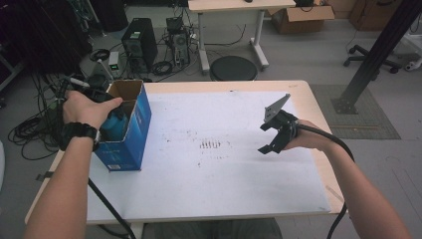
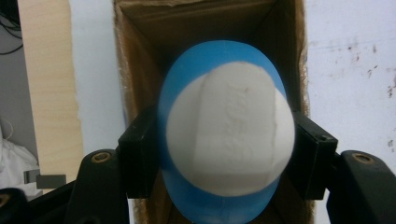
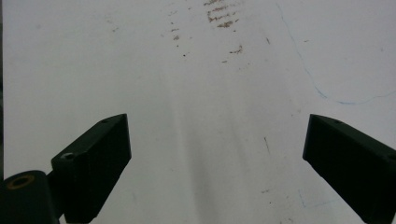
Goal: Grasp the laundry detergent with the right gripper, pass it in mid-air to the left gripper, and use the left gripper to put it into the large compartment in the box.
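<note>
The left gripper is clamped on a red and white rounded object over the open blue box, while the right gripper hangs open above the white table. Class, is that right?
Not quite: the rounded object is blue and white, not red, as the left gripper view shows. The left gripper does clamp it over the open blue box, and the right gripper hangs open above the white table.

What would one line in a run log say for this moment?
left hand-held gripper: shut on blue-and-white bottle, inside open blue carton | right hand-held gripper: open, nothing held, over white table
</note>
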A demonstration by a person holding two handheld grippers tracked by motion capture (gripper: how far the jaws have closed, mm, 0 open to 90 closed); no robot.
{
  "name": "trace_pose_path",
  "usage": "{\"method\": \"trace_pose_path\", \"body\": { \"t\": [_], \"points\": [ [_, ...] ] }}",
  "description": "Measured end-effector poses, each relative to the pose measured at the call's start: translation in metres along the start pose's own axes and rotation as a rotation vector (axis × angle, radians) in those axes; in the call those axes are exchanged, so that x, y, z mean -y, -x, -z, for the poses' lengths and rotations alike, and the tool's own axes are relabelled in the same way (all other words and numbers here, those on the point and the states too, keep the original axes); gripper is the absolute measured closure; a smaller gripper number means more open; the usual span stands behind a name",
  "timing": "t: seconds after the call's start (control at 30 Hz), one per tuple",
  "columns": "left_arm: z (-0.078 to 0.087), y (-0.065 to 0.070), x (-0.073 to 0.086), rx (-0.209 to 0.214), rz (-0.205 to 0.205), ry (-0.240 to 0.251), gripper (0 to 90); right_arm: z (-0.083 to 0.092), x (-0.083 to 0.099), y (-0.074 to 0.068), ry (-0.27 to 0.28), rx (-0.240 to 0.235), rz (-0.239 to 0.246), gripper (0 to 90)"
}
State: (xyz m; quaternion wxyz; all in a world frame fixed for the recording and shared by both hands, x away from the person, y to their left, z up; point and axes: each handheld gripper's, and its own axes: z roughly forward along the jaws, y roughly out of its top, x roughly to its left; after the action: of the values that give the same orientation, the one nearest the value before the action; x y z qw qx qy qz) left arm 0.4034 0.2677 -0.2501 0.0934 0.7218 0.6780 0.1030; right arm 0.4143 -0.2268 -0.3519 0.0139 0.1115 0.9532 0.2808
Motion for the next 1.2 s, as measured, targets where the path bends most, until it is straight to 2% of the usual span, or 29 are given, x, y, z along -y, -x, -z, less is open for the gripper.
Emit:
{"method": "trace_pose_path", "body": {
  "t": [0.17,0.37,0.63,0.87,1.2],
  "points": [
    [-0.008,0.003,0.001,-0.029,-0.014,-0.013,38.0,0.000,0.001,-0.001,0.001,0.004,0.001,7.5],
    [-0.014,0.001,0.004,-0.018,-0.006,-0.020,38.0,-0.002,0.002,-0.001,0.000,0.008,0.005,7.6],
    [-0.022,0.002,0.006,-0.027,-0.013,-0.038,37.9,-0.004,0.001,-0.004,-0.003,0.008,0.014,7.7],
    [-0.023,0.003,0.006,-0.028,-0.018,-0.037,37.9,-0.004,0.001,-0.005,-0.005,0.008,0.012,7.7],
    [-0.024,0.001,0.007,-0.014,-0.005,-0.029,37.5,-0.005,0.001,-0.006,-0.008,0.008,0.014,7.8]
  ]
}}
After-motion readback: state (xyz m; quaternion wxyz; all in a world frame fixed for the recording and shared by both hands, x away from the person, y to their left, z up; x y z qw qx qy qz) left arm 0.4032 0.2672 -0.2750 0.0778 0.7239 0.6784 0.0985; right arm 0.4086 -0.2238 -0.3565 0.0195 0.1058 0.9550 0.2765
